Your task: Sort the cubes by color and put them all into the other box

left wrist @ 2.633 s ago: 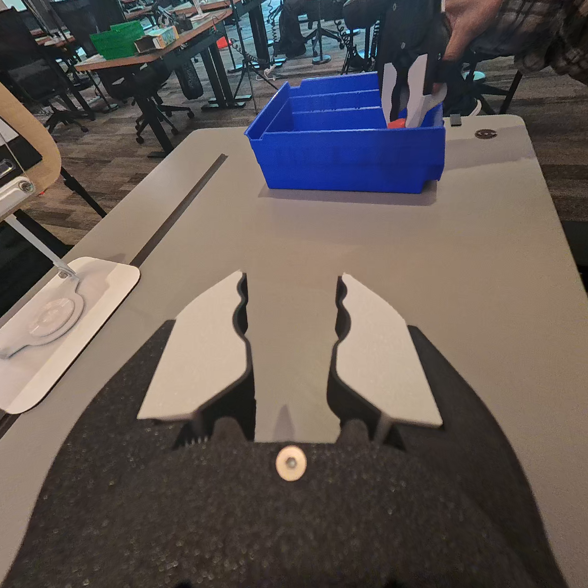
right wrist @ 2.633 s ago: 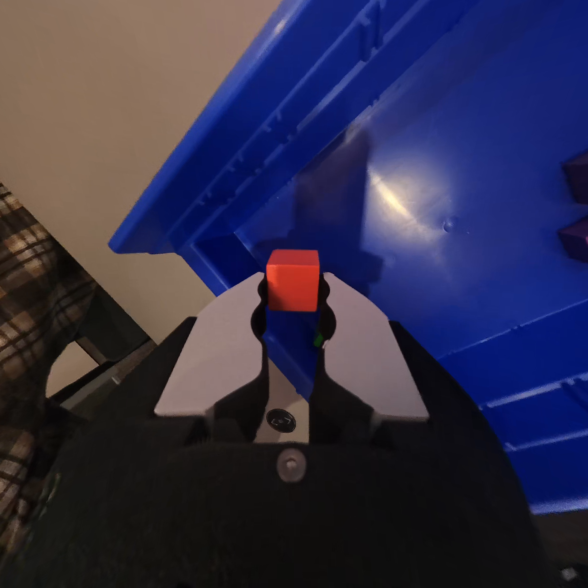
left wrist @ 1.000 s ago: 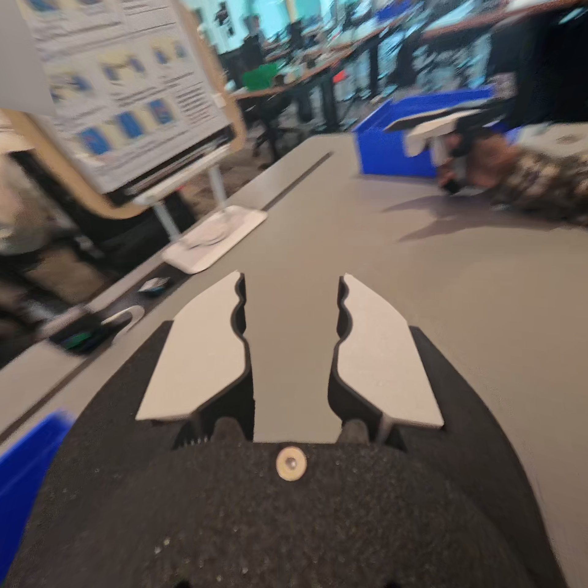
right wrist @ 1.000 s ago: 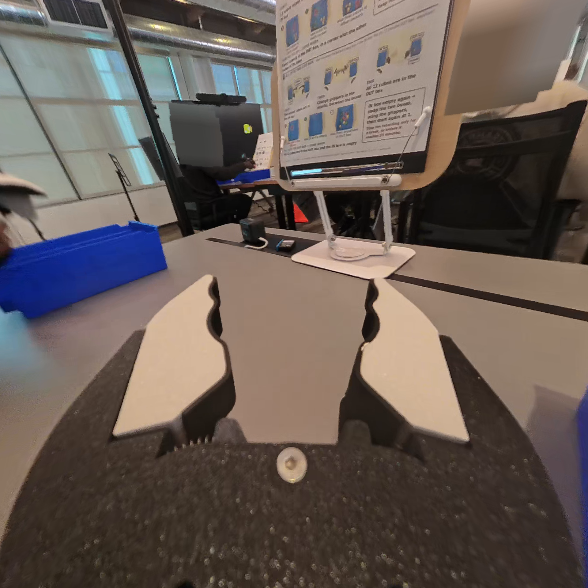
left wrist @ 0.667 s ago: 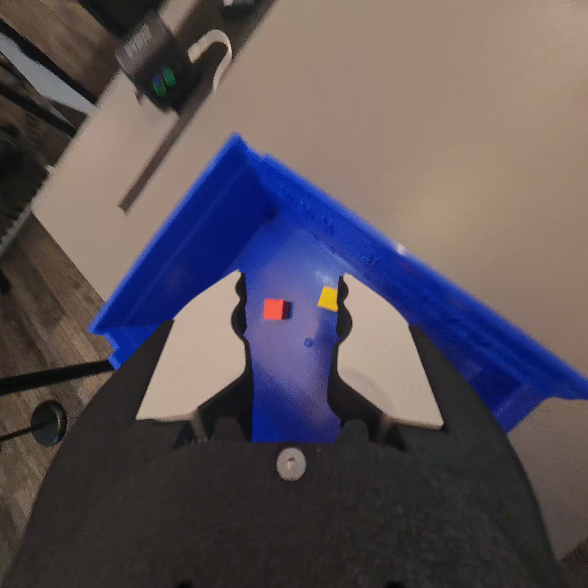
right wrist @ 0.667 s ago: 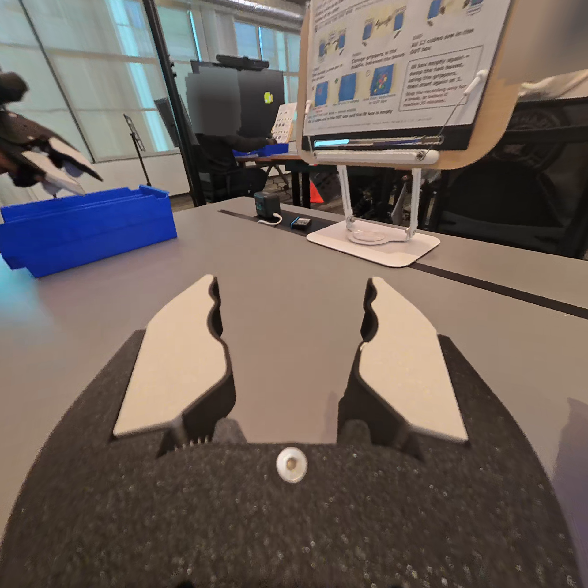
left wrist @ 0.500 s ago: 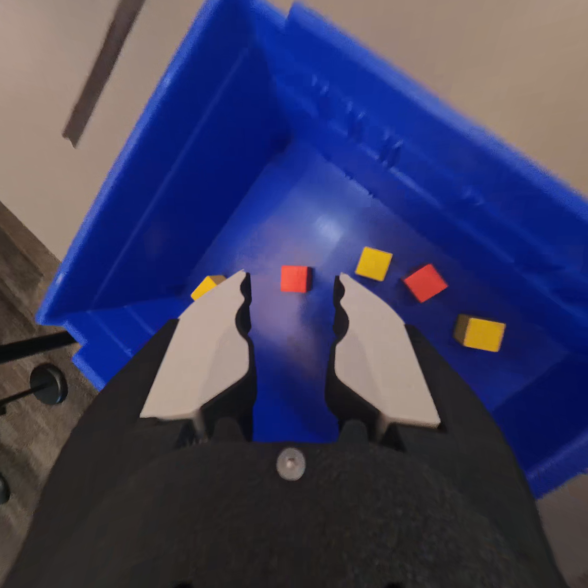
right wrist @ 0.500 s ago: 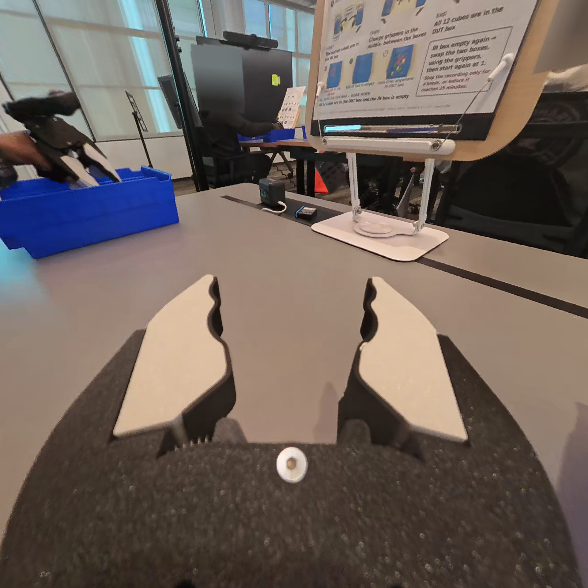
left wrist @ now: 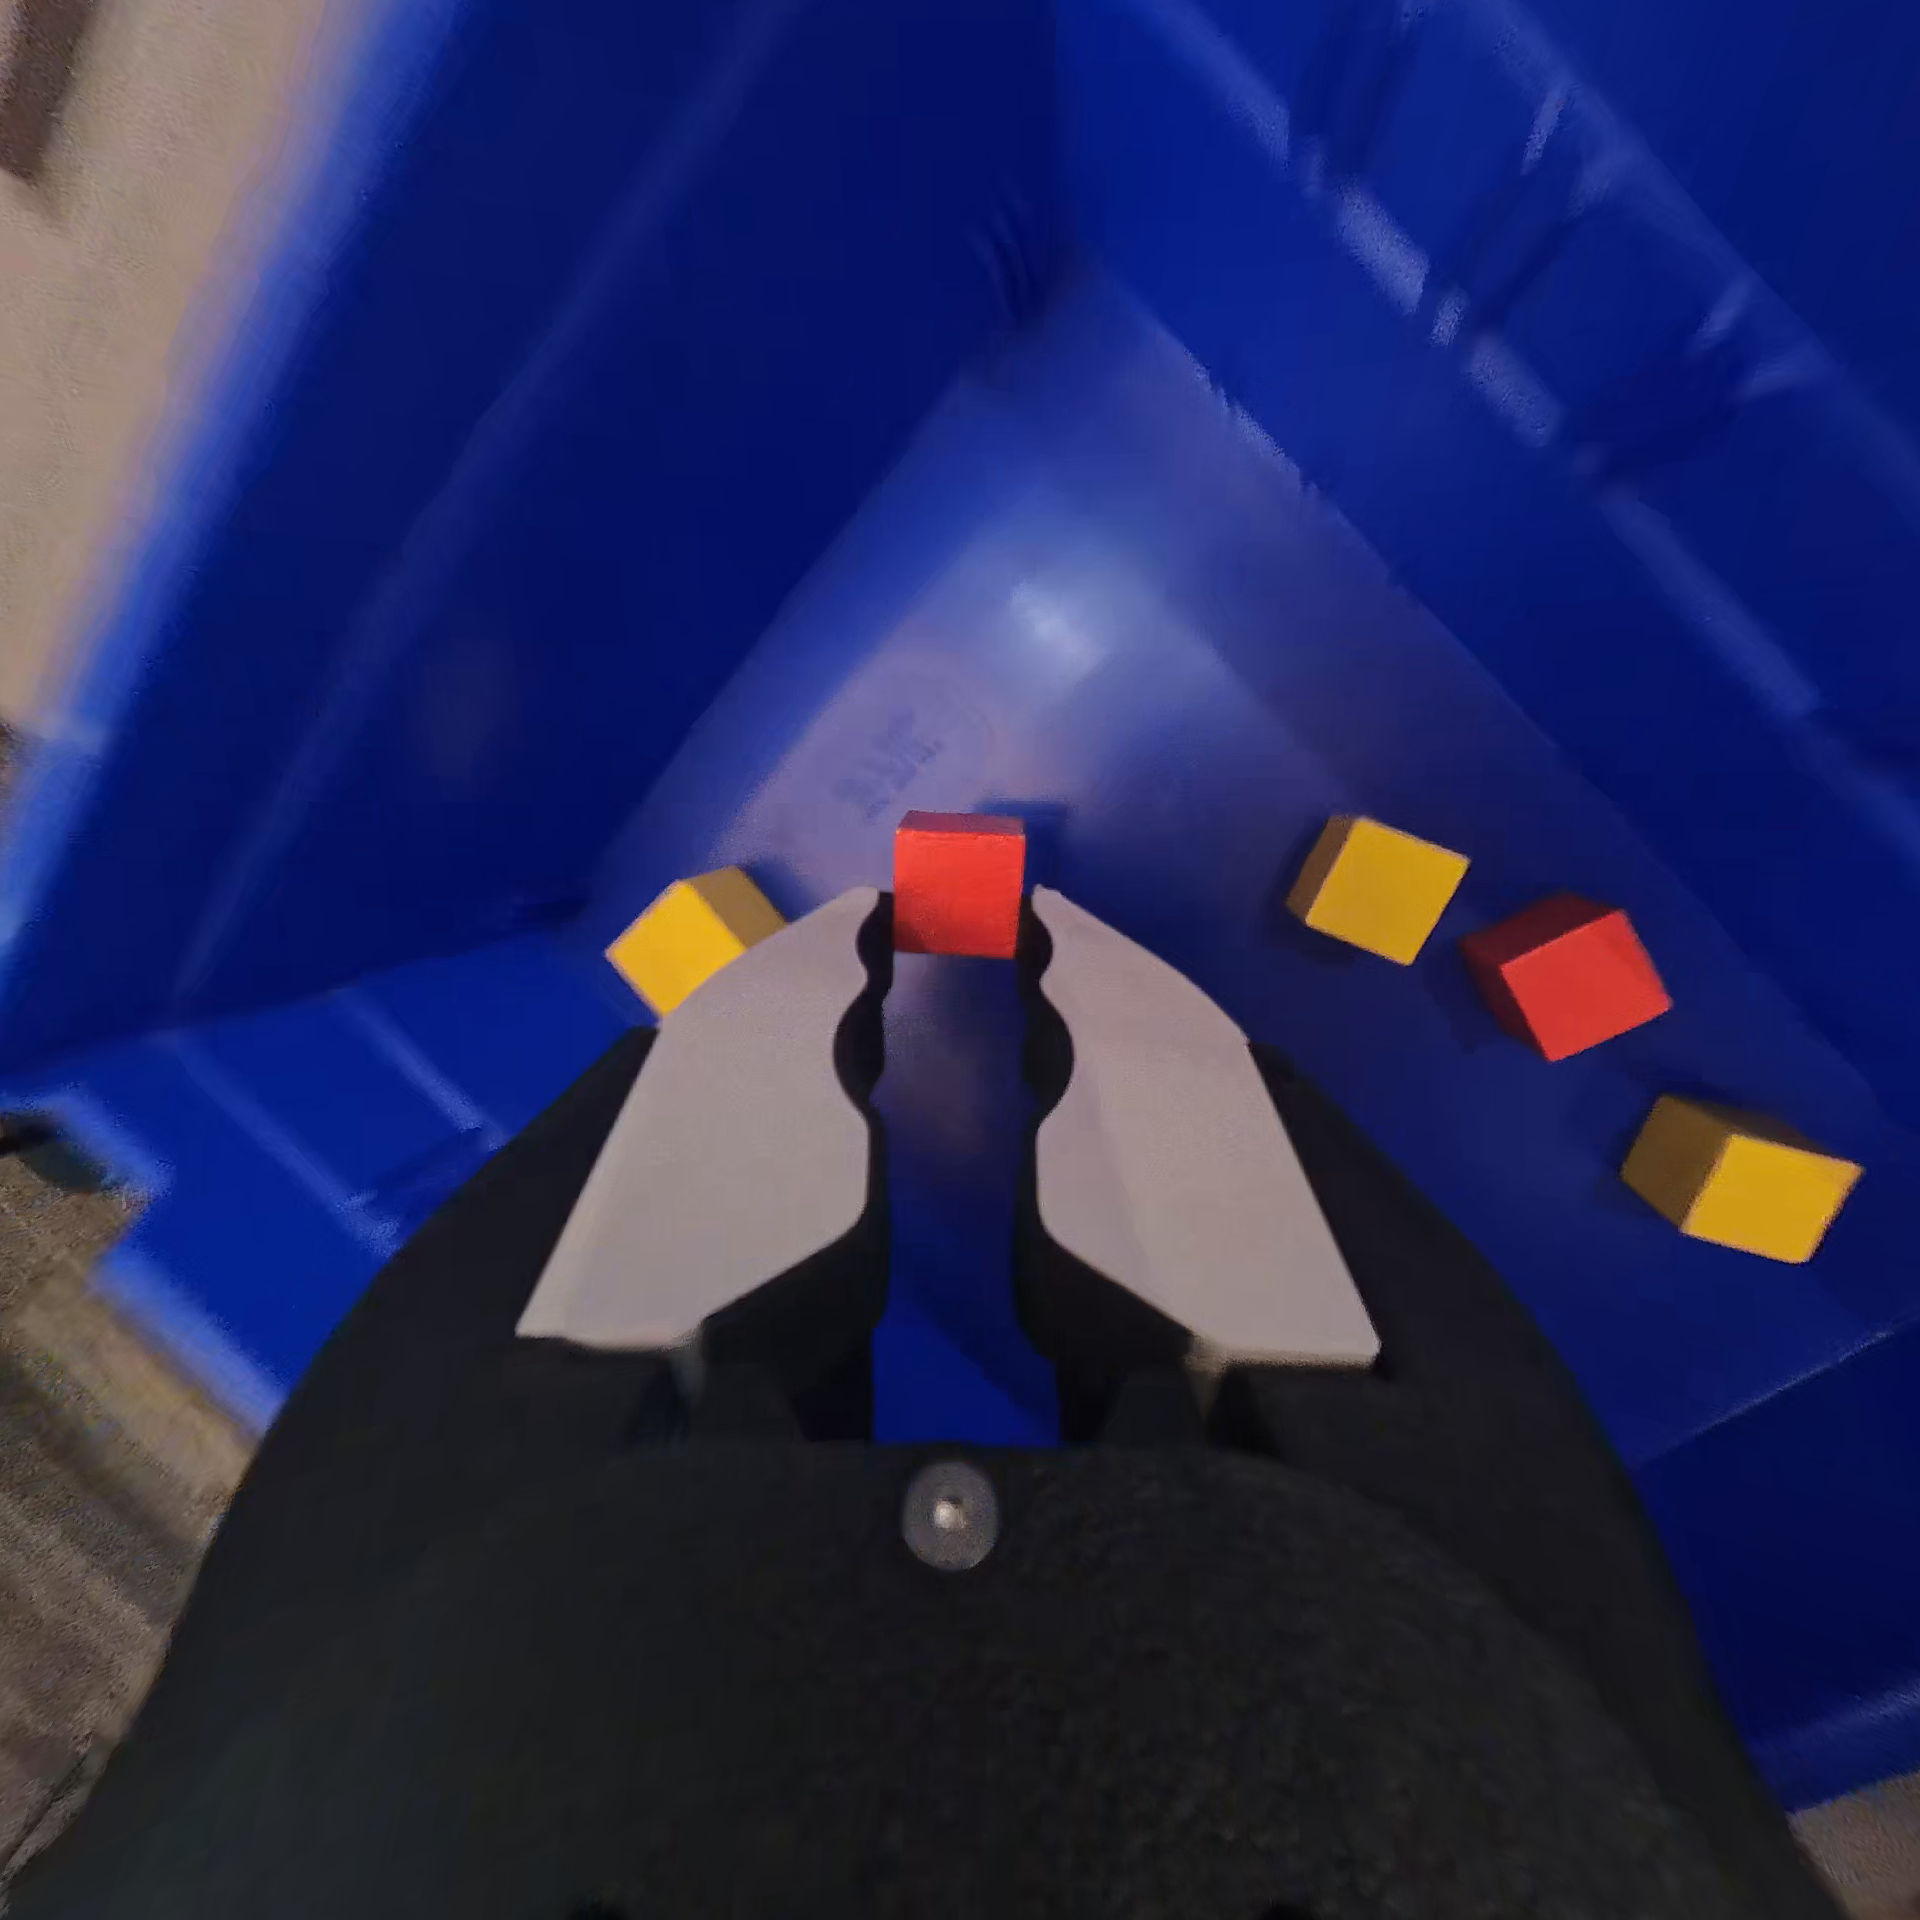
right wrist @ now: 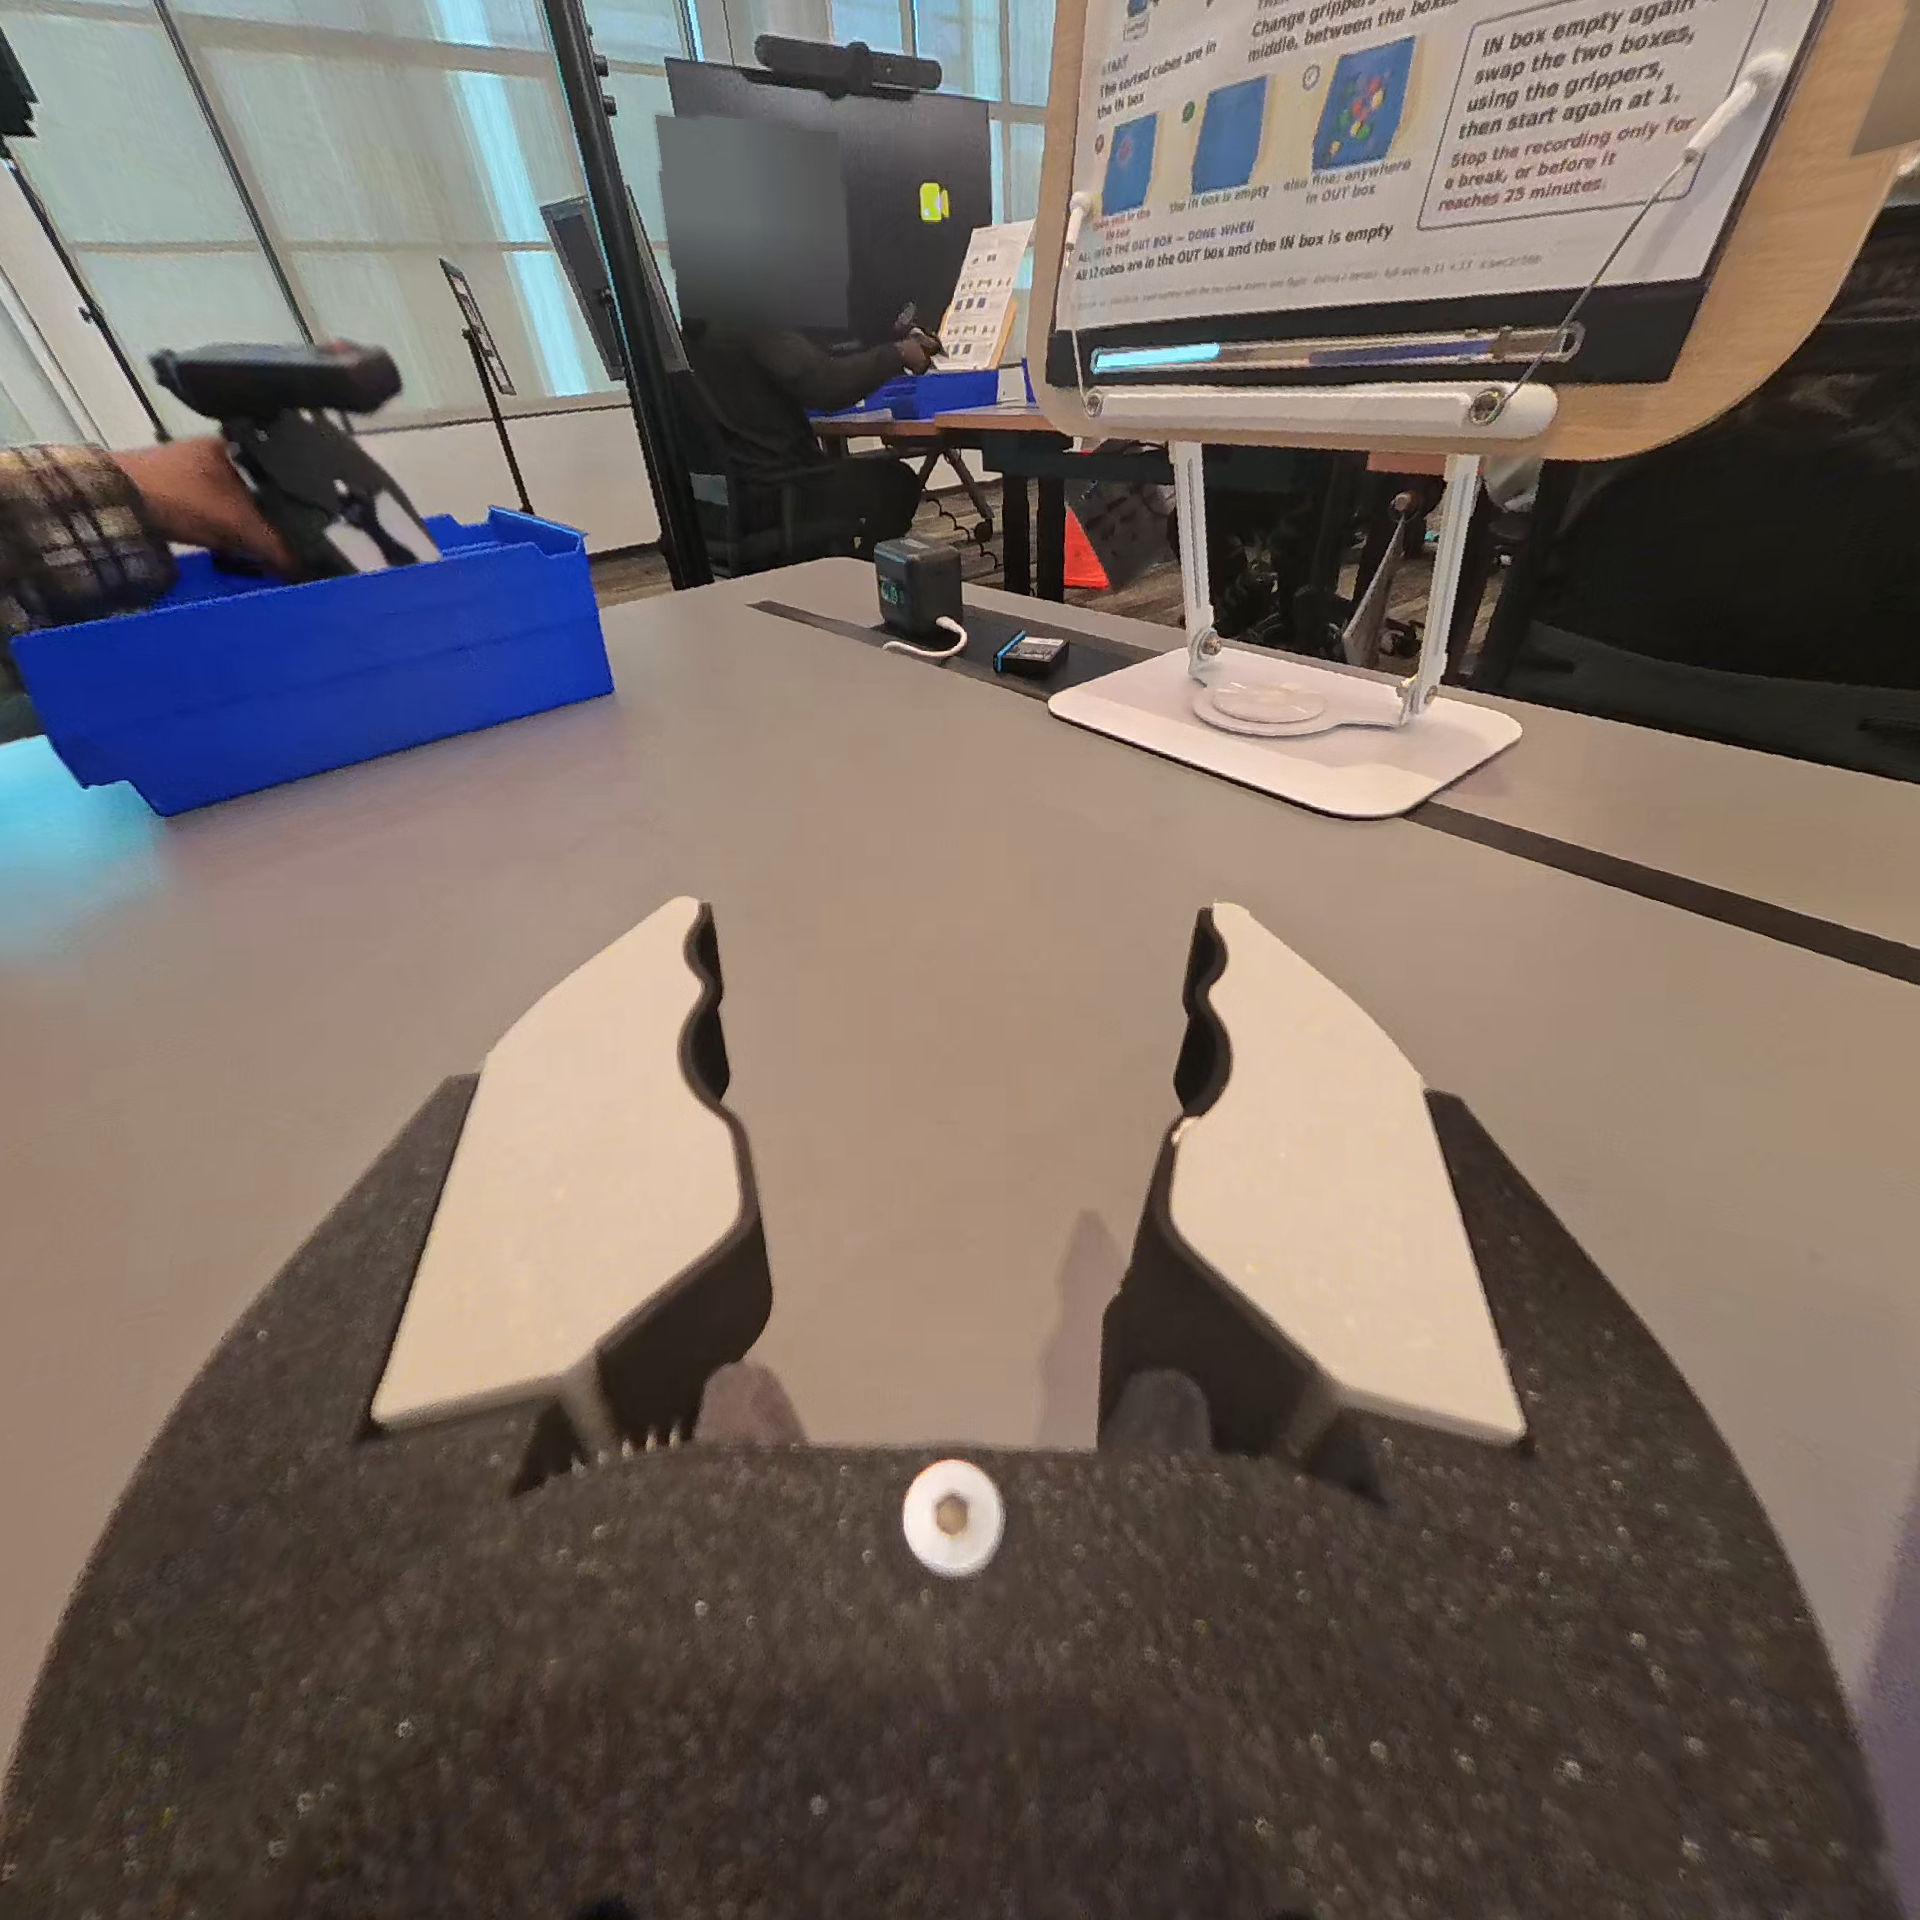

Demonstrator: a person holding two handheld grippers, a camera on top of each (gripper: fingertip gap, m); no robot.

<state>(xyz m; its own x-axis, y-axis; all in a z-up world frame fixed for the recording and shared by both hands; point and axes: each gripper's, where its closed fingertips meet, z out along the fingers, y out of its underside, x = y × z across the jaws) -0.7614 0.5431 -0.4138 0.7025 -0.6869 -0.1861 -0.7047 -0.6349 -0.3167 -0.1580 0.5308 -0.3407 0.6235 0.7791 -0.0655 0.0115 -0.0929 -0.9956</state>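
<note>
A: Left gripper (left wrist: 958,912) sits down inside the blue box (left wrist: 727,436), fingers on either side of a red cube (left wrist: 958,896), nearly pinched. Can't tell if the pads actually press it yet; no clear gap either side.

B: Other cubes, left to right?

A: Yellow cube (left wrist: 691,937) just beside the left fingertip, partly hidden by it. Then the red one between the tips. Then a second yellow cube (left wrist: 1374,902), a second red cube (left wrist: 1564,971), a third yellow cube (left wrist: 1740,1195) lowest right. All flat on the box floor, apart from each other.

B: Handling?

A: Looks like painted wood or hard plastic: rigid, light, not fragile, I'd guess. Smooth faces, so could slip if caught on an edge. Take it on two opposite flat side faces, low and centred.

B: Orientation, long axis?

A: It's a cube, no long axis. The targeted one sits square to the fingers, front face toward the camera. The right-hand ones are turned corner-on.

B: Right gripper (right wrist: 951,935)?

A: Spread wide, empty, low over the grey table (right wrist: 935,810), well away from the box. Its view shows the left gripper dipped into that box at far left.
</note>
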